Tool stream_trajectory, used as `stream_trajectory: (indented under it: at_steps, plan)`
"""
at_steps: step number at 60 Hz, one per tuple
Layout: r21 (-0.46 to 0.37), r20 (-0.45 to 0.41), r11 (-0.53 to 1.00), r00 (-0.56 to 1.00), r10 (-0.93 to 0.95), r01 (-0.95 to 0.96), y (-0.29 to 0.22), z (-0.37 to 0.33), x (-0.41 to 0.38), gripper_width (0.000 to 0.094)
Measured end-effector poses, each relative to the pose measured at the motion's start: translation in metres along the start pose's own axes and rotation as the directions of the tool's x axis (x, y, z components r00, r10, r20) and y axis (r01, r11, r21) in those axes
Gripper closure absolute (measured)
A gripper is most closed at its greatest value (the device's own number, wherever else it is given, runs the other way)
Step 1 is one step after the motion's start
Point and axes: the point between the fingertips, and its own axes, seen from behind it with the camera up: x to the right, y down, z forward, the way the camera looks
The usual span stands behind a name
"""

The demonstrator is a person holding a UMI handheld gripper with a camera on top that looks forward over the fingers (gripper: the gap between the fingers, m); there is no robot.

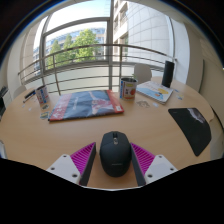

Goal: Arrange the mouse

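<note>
A black computer mouse (114,152) sits between my two fingers over the wooden desk (60,135). My gripper (114,160) is shut on the mouse, with the pink pads (76,160) pressing its left and right sides. A black mouse pad (190,128) lies on the desk to the right, beyond the right finger. I cannot tell whether the mouse touches the desk or is lifted off it.
A colourful magazine (85,104) lies ahead on the left. A mug (128,87) and a light booklet (155,92) stand further back, with a dark upright object (168,72) near the window. A can (42,96) stands at the far left.
</note>
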Motion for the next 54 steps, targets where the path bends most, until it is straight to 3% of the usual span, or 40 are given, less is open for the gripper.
stream_trajectory:
  at_steps: [4,18,23,39,47,54]
  plan:
    - [0.01,0.031,1.0,0.999,-0.027,0.027,-0.001,0.002,-0.009,0.041]
    - [0.007,0.032,0.991,0.99,-0.136,0.136,-0.004,0.001,-0.014,0.0545]
    - [0.014,0.086,0.99,0.986,-0.14,0.139,-0.011,-0.013,-0.029,0.0554]
    - [0.285,0.19,0.953,0.968,-0.162,0.104,-0.143,-0.152,-0.032,0.0557]
    - [0.391,0.158,0.915,0.973,-0.168,0.095,-0.212,-0.198,0.029,0.0559]
    - [0.388,0.098,0.917,0.985,-0.142,0.093,-0.233,-0.188,0.118,0.0558]
